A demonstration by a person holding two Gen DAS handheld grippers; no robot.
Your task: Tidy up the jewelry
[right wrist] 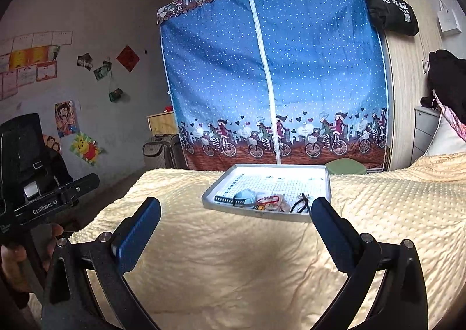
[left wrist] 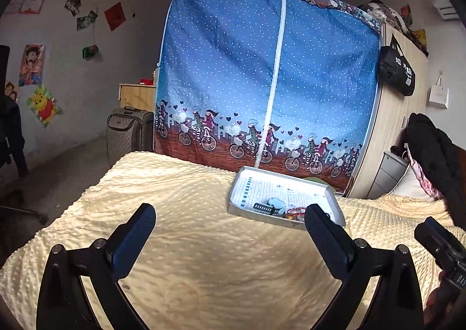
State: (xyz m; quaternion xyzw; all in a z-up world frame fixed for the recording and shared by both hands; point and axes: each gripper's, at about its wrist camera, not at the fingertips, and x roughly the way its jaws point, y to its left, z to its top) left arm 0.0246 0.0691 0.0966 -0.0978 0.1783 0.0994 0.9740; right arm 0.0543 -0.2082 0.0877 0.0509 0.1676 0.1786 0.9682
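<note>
Both my tools, left tool (left wrist: 230, 214) and right tool (right wrist: 236, 209), gape wide, empty, above the bed (right wrist: 233, 257). Jewelry (right wrist: 269, 201) lies bunched along the tray's (right wrist: 262, 214) near edge, frame centre. Sorted or awaiting sorting: I cannot tell.

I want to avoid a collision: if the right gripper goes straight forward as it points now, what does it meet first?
Probably the near wall of the white tray on the yellow blanket. The right gripper is open with nothing between its fingers, and bare blanket lies before the tray. Depth is unclear.
</note>
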